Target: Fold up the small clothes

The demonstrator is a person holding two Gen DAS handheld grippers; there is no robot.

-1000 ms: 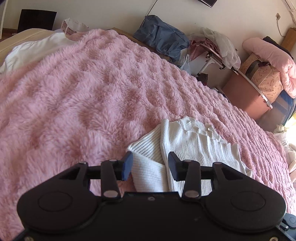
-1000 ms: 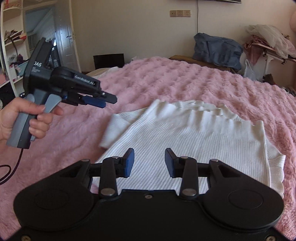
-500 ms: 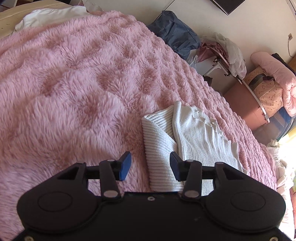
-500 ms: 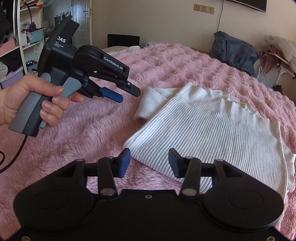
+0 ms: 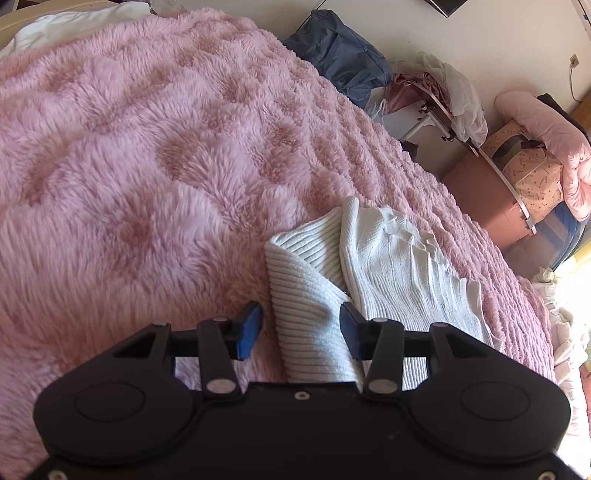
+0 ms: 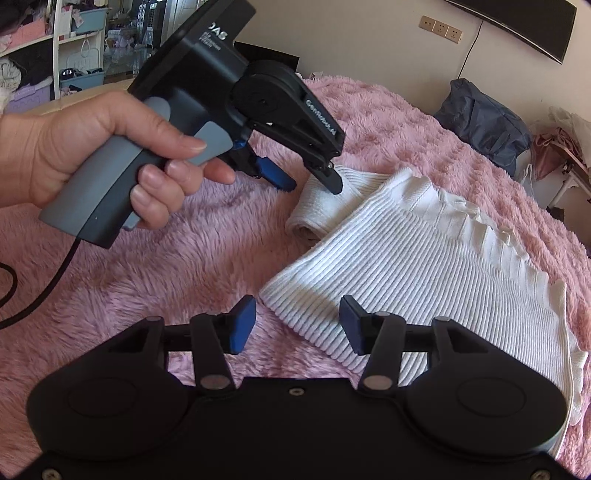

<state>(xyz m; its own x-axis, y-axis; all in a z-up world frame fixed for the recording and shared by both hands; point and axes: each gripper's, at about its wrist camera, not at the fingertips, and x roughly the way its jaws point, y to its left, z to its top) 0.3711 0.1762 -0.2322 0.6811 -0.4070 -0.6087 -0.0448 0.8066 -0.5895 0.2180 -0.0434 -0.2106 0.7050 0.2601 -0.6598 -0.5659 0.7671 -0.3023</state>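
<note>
A white ribbed sweater [image 6: 424,266] lies flat on the pink fluffy blanket [image 6: 177,266], with one sleeve [image 6: 321,206] folded out at its left. A hand holds my left gripper [image 6: 310,182] just over that sleeve, jaws open, one finger on each side of it. In the left wrist view the sleeve [image 5: 306,295] runs between the open jaws of the left gripper [image 5: 299,325], and the pads stand apart from the knit. My right gripper [image 6: 297,323] is open low over the sweater's near hem corner, which lies between its jaws untouched.
The blanket [image 5: 129,166] covers the whole bed. A white pillow [image 5: 74,22] lies at its far end. Past the bed's far edge are a blue bag [image 6: 487,122], a draped clothes rack [image 5: 443,92] and stacked boxes [image 5: 517,184]. A black cable [image 6: 22,295] trails on the left.
The left gripper has come down onto the sleeve, which now lies between its jaws. The right gripper slid toward the sweater's near hem corner, rolled, and its jaws stand wider.
</note>
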